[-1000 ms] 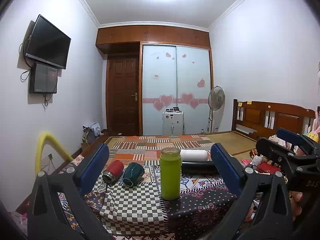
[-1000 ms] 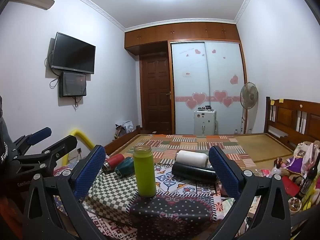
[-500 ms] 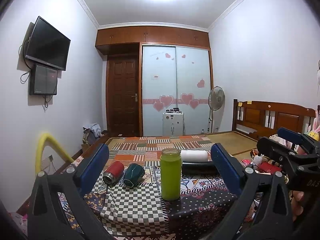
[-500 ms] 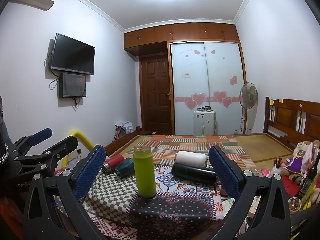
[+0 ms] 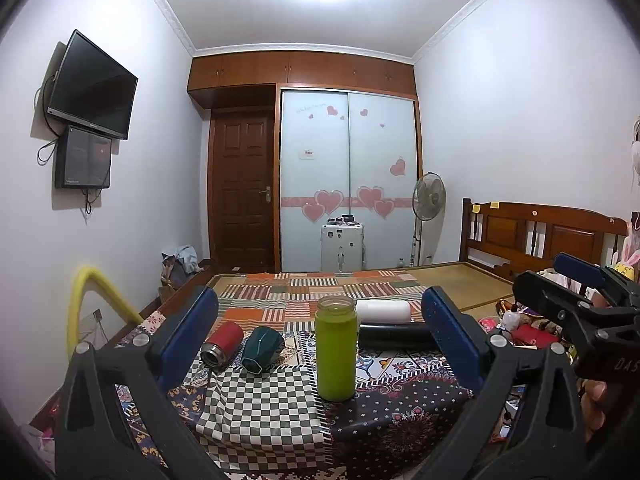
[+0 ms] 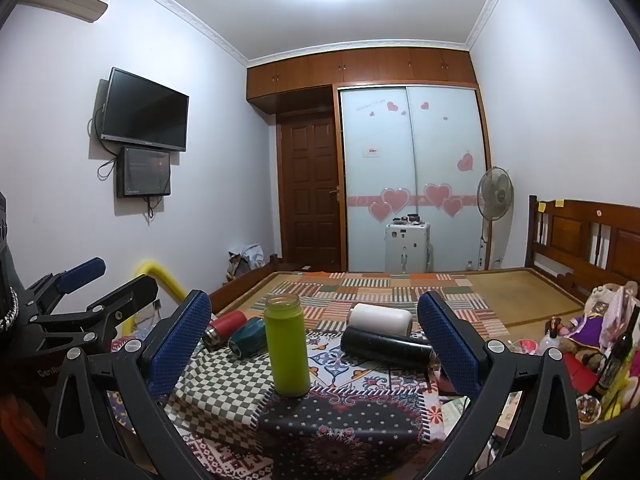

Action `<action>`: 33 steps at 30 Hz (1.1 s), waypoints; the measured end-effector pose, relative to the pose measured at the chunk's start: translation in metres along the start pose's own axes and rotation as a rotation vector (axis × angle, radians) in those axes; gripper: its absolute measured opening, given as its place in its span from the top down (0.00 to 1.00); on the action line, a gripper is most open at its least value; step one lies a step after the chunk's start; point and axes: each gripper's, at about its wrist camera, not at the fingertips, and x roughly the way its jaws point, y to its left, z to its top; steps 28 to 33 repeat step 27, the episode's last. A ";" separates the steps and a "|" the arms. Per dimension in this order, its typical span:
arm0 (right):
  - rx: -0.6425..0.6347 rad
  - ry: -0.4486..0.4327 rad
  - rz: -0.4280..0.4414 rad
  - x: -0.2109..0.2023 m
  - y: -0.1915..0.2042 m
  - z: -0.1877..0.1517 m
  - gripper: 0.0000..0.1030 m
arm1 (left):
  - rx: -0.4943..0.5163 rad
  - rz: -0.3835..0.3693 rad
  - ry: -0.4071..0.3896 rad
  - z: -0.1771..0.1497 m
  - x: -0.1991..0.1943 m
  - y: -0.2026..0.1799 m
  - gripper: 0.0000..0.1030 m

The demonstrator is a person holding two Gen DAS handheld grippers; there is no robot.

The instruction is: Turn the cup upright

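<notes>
Home bedroom: bed (image 5: pixel 540 236), wardrobe (image 5: pixel 348 184).

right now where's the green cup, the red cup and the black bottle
green cup (image 5: pixel 335 354), left wrist view, middle of its upright body
red cup (image 5: pixel 225 339), left wrist view, side of the body, lying down
black bottle (image 6: pixel 382 345), right wrist view, middle of its side, lying down

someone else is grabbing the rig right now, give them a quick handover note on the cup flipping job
Left gripper: open, empty, held short of the cups.
Right gripper: open, empty, also held back.
Green cup: upright on the patterned cloth, front centre.
Lying on their sides: red cup and dark teal cup to the left, white cup and black cup behind to the right.
Done: one cup stands.
Left: four cups to set upright; neither gripper touches any.
</notes>
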 end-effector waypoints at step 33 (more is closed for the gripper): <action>-0.007 0.000 -0.001 -0.001 0.002 -0.002 0.00 | 0.002 -0.021 0.015 -0.001 0.003 0.001 0.00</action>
